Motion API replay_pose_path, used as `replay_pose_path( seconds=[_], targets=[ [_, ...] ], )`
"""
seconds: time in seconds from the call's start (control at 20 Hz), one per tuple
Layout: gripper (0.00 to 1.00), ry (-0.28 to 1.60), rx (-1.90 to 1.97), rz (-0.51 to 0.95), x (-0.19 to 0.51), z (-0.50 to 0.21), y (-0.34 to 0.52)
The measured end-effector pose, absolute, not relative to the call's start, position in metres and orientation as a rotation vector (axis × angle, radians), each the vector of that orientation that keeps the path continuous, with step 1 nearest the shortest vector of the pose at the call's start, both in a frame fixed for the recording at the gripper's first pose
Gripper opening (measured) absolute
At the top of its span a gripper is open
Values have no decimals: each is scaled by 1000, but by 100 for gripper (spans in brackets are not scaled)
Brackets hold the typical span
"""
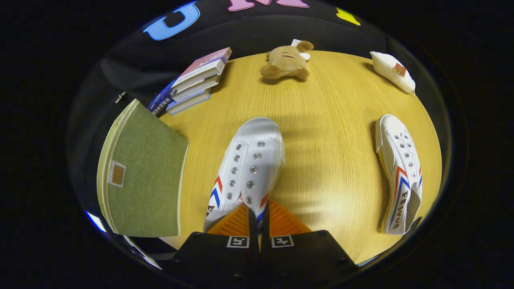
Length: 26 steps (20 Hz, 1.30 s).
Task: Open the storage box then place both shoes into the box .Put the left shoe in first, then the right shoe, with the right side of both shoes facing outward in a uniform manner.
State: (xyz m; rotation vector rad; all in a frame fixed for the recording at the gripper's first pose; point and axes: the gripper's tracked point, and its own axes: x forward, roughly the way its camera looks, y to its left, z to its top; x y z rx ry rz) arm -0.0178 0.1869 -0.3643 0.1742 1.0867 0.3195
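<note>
— What do I have ahead of the gripper [257, 224]?

— I see its fingers pinched together on the tongue of one shoe [249, 164], toe at twelve o'clock. The storage box [144, 176] sits at nine, the other shoe [399, 172] at three.

— Further back on the table [329, 132]?

— Books [192, 82] at eleven, plush toy [287, 60] at twelve, a packet [393, 72] at two.

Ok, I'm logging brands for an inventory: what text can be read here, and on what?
"FEIYUE": side of the far shoe, lying to the right of the fingers.
Near shoe, pinched between the fingers: lettering mostly hidden.
Book spines: too small to read.
White packet, small label: blurred.
</note>
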Motion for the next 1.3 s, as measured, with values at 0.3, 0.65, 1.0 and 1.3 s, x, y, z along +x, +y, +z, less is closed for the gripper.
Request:
replay_pose_path(
  seconds=[0.3,0.65,1.0,1.3],
  targets=[
    [5,1004,209,375,-27,-279,195],
    [5,927,345,498,-23,-177,256],
    [5,951,418,620,-38,-141,341],
    [5,995,384,673,-58,-153,415]
  ],
)
